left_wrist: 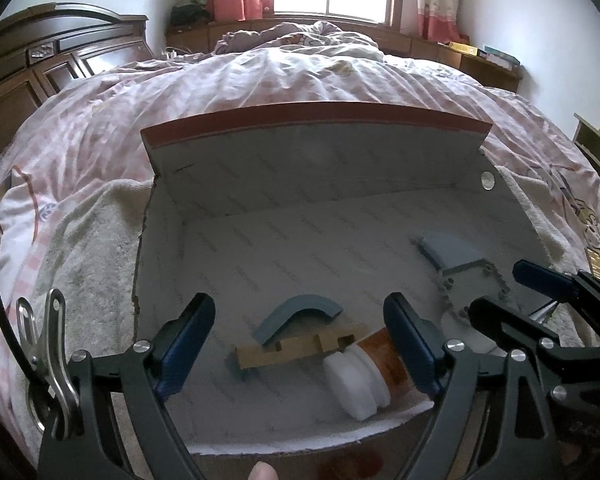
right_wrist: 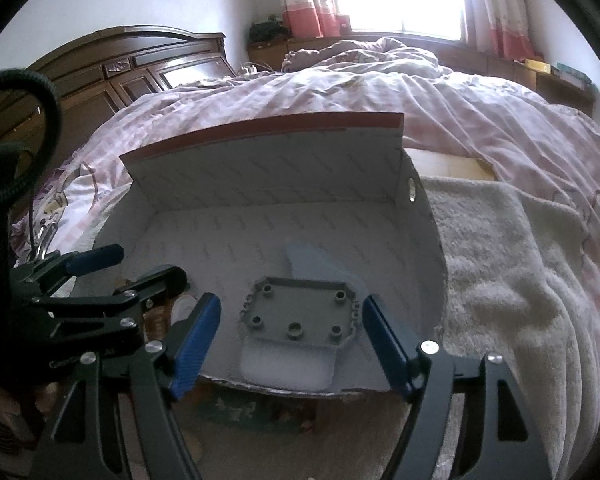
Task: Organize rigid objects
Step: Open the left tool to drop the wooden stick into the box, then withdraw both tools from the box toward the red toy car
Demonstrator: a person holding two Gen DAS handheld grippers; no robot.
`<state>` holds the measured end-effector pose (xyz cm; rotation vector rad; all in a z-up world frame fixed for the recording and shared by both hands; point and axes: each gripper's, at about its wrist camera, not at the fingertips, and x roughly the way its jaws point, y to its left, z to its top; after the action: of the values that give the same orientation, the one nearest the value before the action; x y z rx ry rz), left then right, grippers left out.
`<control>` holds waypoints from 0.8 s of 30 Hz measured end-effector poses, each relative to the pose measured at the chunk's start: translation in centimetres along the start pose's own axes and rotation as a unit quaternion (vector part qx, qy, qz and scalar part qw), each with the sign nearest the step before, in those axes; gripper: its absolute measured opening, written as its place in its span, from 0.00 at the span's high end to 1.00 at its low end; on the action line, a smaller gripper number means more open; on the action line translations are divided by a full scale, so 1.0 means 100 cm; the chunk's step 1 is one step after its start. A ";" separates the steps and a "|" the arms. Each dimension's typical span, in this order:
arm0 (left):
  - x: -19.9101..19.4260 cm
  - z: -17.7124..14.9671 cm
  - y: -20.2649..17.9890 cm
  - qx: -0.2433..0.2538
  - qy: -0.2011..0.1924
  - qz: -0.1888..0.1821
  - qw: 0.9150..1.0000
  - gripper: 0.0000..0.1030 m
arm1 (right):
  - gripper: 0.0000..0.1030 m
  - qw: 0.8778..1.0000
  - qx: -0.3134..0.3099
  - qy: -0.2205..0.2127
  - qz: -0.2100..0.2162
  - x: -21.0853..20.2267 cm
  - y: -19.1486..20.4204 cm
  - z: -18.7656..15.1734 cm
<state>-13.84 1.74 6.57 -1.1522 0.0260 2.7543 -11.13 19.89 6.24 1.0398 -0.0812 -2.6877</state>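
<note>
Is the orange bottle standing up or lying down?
Lying down. The orange bottle rests on its side on the box floor, white cap pointing sideways.

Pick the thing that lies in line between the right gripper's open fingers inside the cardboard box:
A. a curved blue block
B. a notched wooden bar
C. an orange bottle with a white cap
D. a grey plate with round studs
D. In the right wrist view, the grey studded plate lies on the floor of the cardboard box, framed by the open right gripper, untouched by either pad.
</note>
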 end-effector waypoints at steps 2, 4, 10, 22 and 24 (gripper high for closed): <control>-0.003 0.000 0.001 0.000 -0.002 0.001 1.000 0.14 | 0.25 1.000 0.000 -0.002 0.000 -0.002 0.001 -0.001; -0.006 -0.001 0.001 0.000 -0.003 0.002 1.000 0.14 | 0.25 1.000 0.001 -0.004 0.001 -0.005 0.001 -0.002; -0.021 -0.005 0.001 0.000 -0.007 0.002 1.000 0.14 | 0.25 1.000 0.001 -0.007 0.005 -0.017 0.006 -0.006; -0.050 -0.029 0.000 0.000 -0.012 -0.002 1.000 0.15 | 0.25 1.000 0.013 -0.012 0.009 -0.047 0.011 -0.026; -0.053 -0.034 0.000 -0.002 -0.010 -0.003 1.000 0.15 | 0.25 1.000 0.017 -0.009 0.011 -0.049 0.010 -0.030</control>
<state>-7.73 0.75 7.93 -1.1250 0.0150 2.7613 -5.39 20.33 7.38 1.0184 -0.1417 -2.6859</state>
